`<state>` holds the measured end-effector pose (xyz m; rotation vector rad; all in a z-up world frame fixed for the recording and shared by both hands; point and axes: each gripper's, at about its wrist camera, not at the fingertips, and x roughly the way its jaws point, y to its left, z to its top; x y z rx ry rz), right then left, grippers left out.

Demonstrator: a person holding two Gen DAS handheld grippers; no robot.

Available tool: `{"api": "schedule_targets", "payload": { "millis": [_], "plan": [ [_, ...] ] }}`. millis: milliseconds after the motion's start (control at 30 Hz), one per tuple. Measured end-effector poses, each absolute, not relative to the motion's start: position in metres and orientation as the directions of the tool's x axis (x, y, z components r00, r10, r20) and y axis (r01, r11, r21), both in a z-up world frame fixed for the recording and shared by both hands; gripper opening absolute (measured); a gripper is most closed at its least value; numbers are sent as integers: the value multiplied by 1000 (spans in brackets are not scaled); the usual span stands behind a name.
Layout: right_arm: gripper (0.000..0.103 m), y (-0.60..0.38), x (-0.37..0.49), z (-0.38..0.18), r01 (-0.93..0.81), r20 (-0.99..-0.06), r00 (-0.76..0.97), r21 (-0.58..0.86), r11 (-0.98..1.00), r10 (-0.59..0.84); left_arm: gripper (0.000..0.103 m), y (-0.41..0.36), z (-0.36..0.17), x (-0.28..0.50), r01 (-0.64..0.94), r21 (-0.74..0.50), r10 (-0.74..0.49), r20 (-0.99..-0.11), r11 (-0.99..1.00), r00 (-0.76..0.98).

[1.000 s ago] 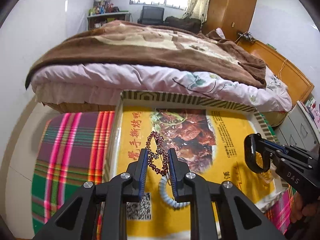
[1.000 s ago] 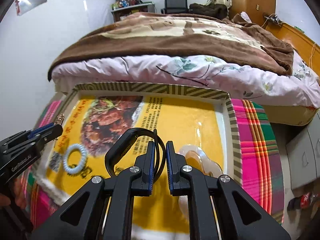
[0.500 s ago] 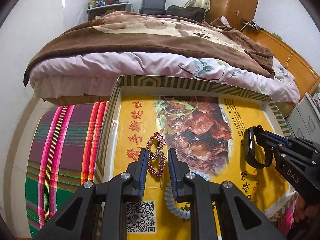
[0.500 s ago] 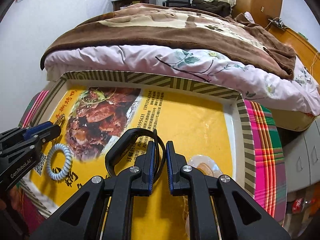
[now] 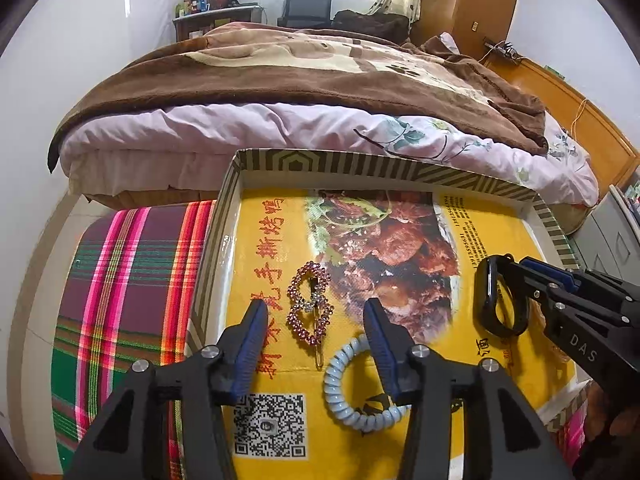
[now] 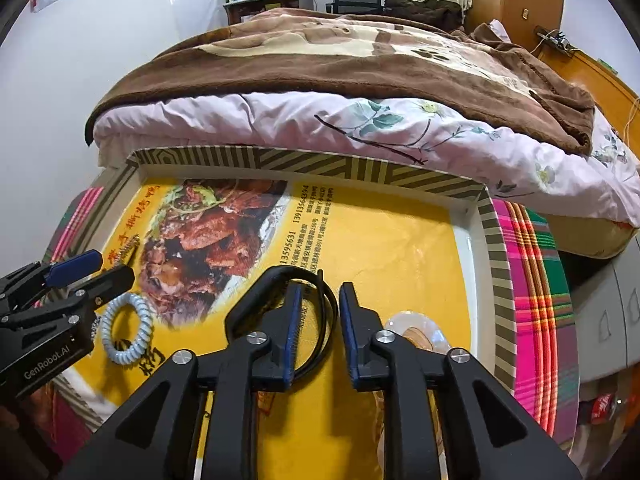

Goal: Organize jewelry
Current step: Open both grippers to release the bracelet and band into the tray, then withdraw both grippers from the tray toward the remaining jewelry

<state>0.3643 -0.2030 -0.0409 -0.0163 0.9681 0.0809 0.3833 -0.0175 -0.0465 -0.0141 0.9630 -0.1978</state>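
Plaid-covered surface [image 5: 132, 280]; striped-rim tray [image 5: 360, 168] directly on it, beside bed [image 5: 280, 80].

Right tongs [image 6: 320, 292] just parted, black band [image 6: 316, 320] seemingly loose.

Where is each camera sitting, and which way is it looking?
Left wrist: sits on the left gripper, looking down along its fingers at the hair clip in the box; the right gripper shows at the right edge.
Right wrist: sits on the right gripper, looking down at the black band; the left gripper shows at the left edge.
Both share the coil tie, box and bed.
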Motion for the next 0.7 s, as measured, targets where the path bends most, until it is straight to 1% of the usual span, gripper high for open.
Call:
{"api": "schedule_targets", "payload": {
  "millis": [33,67,100,300,500,633,700],
  "plan": [
    [30,-203,363,-39,-76,-819,570,24,997,63,52,-17,-45,382,161,-98,-172,-812,982,557],
    [35,-203,361,-37,-78,-815,576,30,997,69,53,-17,-43,380,160,-96,-170,-811,982,560],
    [38,-202,359,-35,-79,-812,579,34,996,74,56,-17,-41,377,157,-98,-171,-809,983,562],
    [38,-201,347,-22,-79,-792,604,48,996,86,62,-17,-24,357,170,-95,-178,-788,981,589],
    [39,-202,327,-11,-76,-778,620,69,995,101,64,-16,-5,335,167,-91,-176,-769,982,615],
    [39,-205,306,1,-79,-757,643,90,993,120,65,-16,9,314,175,-77,-174,-746,981,643],
    [39,-208,293,7,-80,-743,656,104,991,131,67,-14,17,298,173,-77,-174,-729,982,663]
  ]
}}
